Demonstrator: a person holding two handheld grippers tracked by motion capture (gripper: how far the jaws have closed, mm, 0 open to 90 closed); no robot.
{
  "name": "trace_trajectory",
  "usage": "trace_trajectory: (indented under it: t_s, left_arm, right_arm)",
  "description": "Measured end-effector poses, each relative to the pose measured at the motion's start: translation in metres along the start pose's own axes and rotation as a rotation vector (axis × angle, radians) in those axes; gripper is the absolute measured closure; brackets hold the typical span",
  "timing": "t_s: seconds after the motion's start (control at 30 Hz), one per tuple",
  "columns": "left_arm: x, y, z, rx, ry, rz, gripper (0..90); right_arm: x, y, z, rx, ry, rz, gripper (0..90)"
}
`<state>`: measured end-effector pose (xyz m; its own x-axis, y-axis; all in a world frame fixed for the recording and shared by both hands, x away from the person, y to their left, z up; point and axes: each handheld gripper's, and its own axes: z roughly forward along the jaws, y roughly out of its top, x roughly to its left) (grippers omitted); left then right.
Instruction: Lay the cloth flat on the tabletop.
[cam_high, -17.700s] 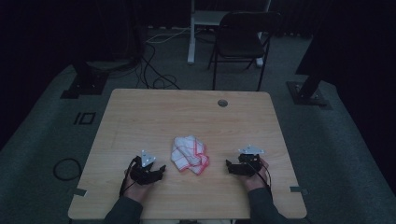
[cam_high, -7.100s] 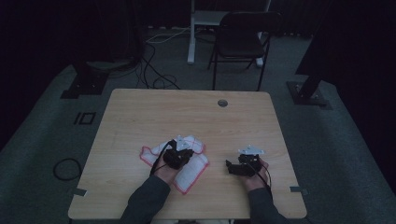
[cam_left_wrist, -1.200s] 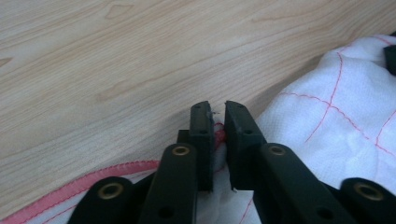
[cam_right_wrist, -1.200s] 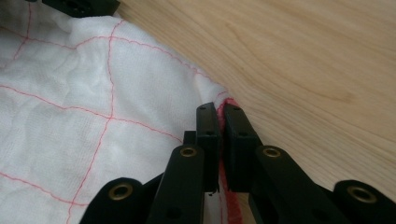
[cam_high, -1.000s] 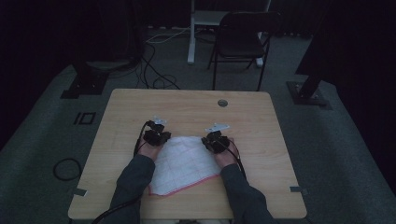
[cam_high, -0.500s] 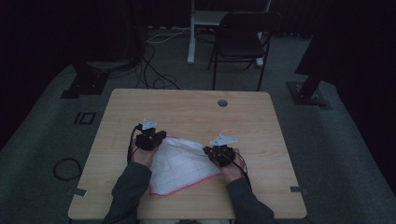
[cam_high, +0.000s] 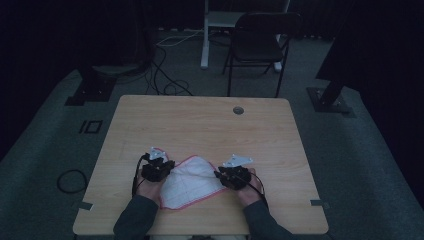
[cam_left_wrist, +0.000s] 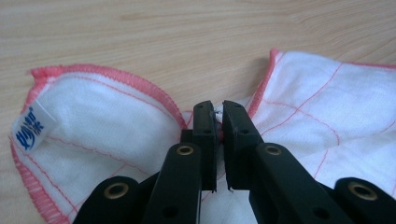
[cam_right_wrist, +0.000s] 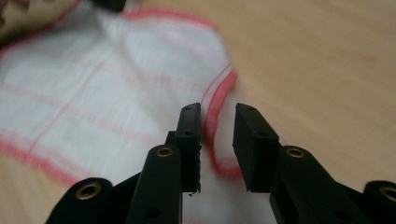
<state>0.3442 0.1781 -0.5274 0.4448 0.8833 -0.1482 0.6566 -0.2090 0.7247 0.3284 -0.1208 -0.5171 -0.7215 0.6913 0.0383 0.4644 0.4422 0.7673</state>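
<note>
White cotton with a red stitched hem and thin red grid lines, the cloth (cam_high: 192, 181) lies partly spread in the lower middle of the high view, on the near part of the pale wooden table (cam_high: 200, 125). The left gripper (cam_high: 159, 167) sits at the cloth's left edge and the right gripper (cam_high: 231, 176) at its right edge, each held by a hand entering from the bottom of the frame in a dark sleeve (cam_high: 134, 222).

In the left gripper view, the left gripper (cam_left_wrist: 218, 122) has its jaws pressed nearly together on a bunched bit of the cloth (cam_left_wrist: 322, 126), pinching fabric in the narrow slit between them. The hem curls up to the left of the jaws, and a small white tag with blue print (cam_left_wrist: 31, 127) hangs at the left edge of the frame.

In the right gripper view, the right gripper (cam_right_wrist: 217, 123) has its jaws spread apart, with the red hem of the cloth (cam_right_wrist: 107, 93) running through the gap between them; the fabric lies on the table there and the jaws do not squeeze it. The far part of that view is blurred.

At the top of the high view a dark chair (cam_high: 257, 42) stands on the grey floor beyond the table, with cables (cam_high: 165, 75) trailing at upper left.
</note>
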Motion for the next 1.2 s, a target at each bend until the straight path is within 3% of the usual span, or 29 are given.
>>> trace_trajectory:
  t_s: [0.13,0.3,0.33,0.53,0.7,0.83,0.9,0.93,0.97,1.0,1.03,1.2]
  left_arm:
    - [-0.003,-0.001,-0.001,0.009,0.012,0.027,84.8]
    - [-0.004,-0.002,-0.006,-0.005,0.007,0.025,80.9]
    - [-0.005,-0.002,-0.01,-0.021,-0.001,0.022,79.4]
    - [-0.009,-0.006,-0.028,-0.067,-0.016,0.021,77.4]
    - [-0.015,-0.013,-0.034,-0.058,-0.036,0.026,77.3]
    - [-0.023,-0.024,-0.036,-0.031,-0.046,0.038,77.3]
    - [-0.026,-0.029,-0.036,-0.016,-0.045,0.049,77.3]
    - [-0.028,-0.032,-0.035,-0.007,-0.042,0.056,77.3]
    - [-0.029,-0.035,-0.034,0.0,-0.044,0.057,77.3]
    - [-0.031,-0.04,-0.033,0.021,-0.048,0.067,77.6]
    - [-0.031,-0.04,-0.033,0.021,-0.048,0.067,77.6]
    - [-0.032,-0.047,-0.03,0.054,-0.037,0.078,78.7]
  right_arm:
    - [-0.002,0.017,0.005,-0.029,-0.011,0.002,70.5]
    - [-0.003,0.033,0.018,-0.032,-0.016,-0.001,68.9]
    - [-0.004,0.04,0.029,-0.02,-0.018,0.005,67.0]
    - [-0.006,0.053,0.054,0.012,0.011,0.015,61.8]
    - [-0.002,0.056,0.068,0.056,0.022,0.001,60.5]
    - [-0.004,0.053,0.078,0.103,0.023,0.028,58.8]
    - [-0.007,0.052,0.082,0.125,0.047,0.037,60.3]
    - [-0.01,0.051,0.083,0.136,0.08,0.047,70.1]
    - [-0.01,0.051,0.083,0.136,0.08,0.047,70.1]
    - [-0.011,0.051,0.081,0.137,0.065,0.042,80.5]
    - [-0.012,0.052,0.08,0.137,0.059,0.038,83.8]
    - [-0.017,0.053,0.071,0.111,0.006,0.031,87.9]
